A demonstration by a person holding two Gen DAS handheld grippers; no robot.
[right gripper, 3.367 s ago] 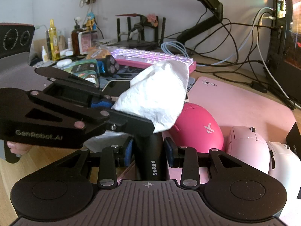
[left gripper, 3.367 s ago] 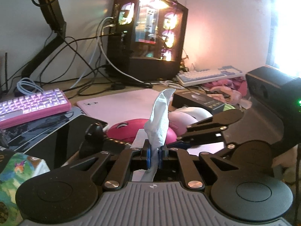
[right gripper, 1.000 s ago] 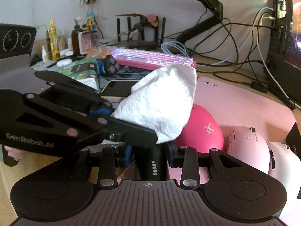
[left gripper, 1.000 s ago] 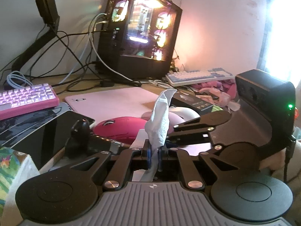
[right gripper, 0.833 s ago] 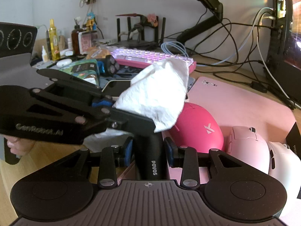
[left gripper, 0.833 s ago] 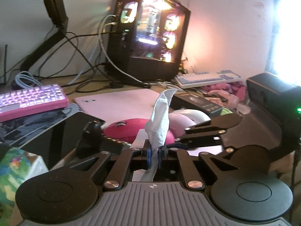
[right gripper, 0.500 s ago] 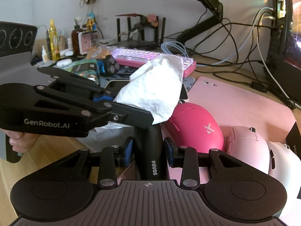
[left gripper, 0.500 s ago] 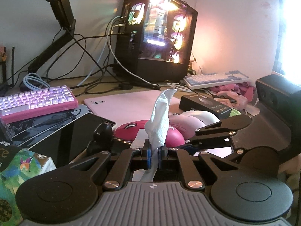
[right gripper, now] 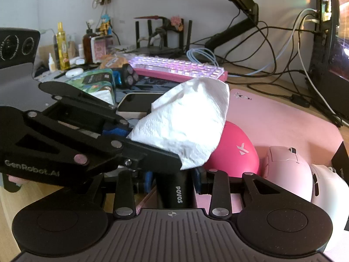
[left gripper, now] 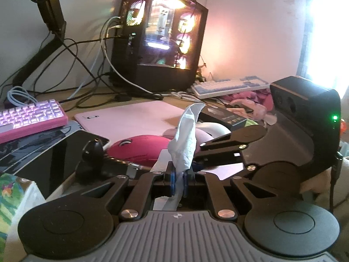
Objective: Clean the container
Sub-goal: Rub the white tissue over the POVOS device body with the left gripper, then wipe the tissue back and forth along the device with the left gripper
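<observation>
My left gripper (left gripper: pixel 178 178) is shut on a white paper tissue (left gripper: pixel 185 139) that stands up from its blue pads. In the right wrist view the same tissue (right gripper: pixel 185 124) drapes over the top of a black POVOS device (right gripper: pixel 174 187). My right gripper (right gripper: pixel 172 180) is shut on that black device and holds it upright. The device's rounded head (left gripper: pixel 92 150) shows left of the tissue in the left wrist view. The right gripper's body (left gripper: pixel 283 144) crosses in front of the left one. The tissue hides where it touches the device.
A hot-pink mouse (right gripper: pixel 235 150), a pale pink mouse (right gripper: pixel 288 170) and a white mouse (right gripper: pixel 327 185) lie on a pink desk mat (right gripper: pixel 283 118). A pink keyboard (right gripper: pixel 178 67), a phone (right gripper: pixel 135 102), a tissue pack (left gripper: pixel 13 194) and a lit PC case (left gripper: pixel 161 50) surround them.
My left gripper has swung back and forth with the tissue, sliding it across the top of the black device. My right gripper has held the device still.
</observation>
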